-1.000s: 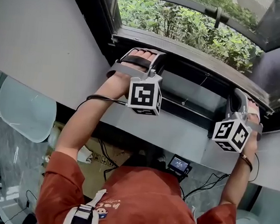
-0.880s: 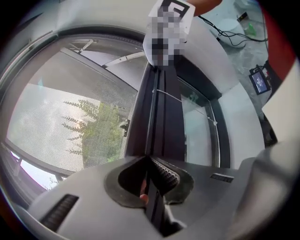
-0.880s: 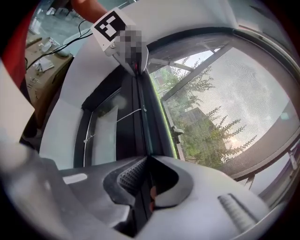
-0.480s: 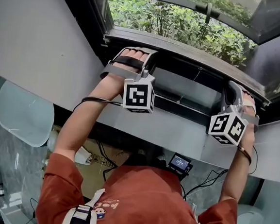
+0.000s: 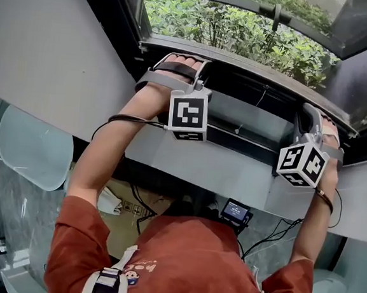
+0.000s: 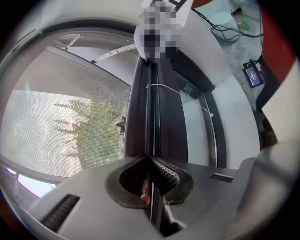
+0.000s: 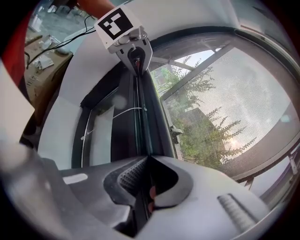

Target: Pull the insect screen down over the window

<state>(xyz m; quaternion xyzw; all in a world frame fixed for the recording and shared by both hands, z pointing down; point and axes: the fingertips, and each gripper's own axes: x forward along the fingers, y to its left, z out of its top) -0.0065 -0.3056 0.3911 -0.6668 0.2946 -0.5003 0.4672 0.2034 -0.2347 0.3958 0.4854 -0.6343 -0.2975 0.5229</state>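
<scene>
**Insect screen** [image 6: 61, 126] — fine grey mesh stretched across the window opening. It shows in both gripper views, with green foliage [image 5: 245, 27] soft behind it. Its free edge is carried by a dark pull bar [image 6: 152, 103], which runs straight away from each gripper inside the dark window frame [image 5: 116, 6].

**Left gripper** [image 6: 151, 165] — jaws narrow, with the ribbed pads [image 6: 164, 171] pinched on the thin edge of the pull bar toward its left end. The left marker cube [image 5: 188, 114] faces the head camera.

**Right gripper** [image 7: 146, 164] — jaws have just been closing and now clamp the same bar toward its right end, the bar's edge caught between the pads. The right marker cube [image 5: 302, 164] is tilted.

**Placement** — the two grippers are well apart along the bar, with both arms raised to the window.

**Sundries**
- A thin pale cord [image 7: 129, 111] crosses the bar between the grippers.
- A white wall [image 5: 45, 47] lies left of the frame.
- The person wears a rust-red shirt [image 5: 179, 263].
- A small lit display [image 5: 235, 213] sits just above the shirt in the head view.
</scene>
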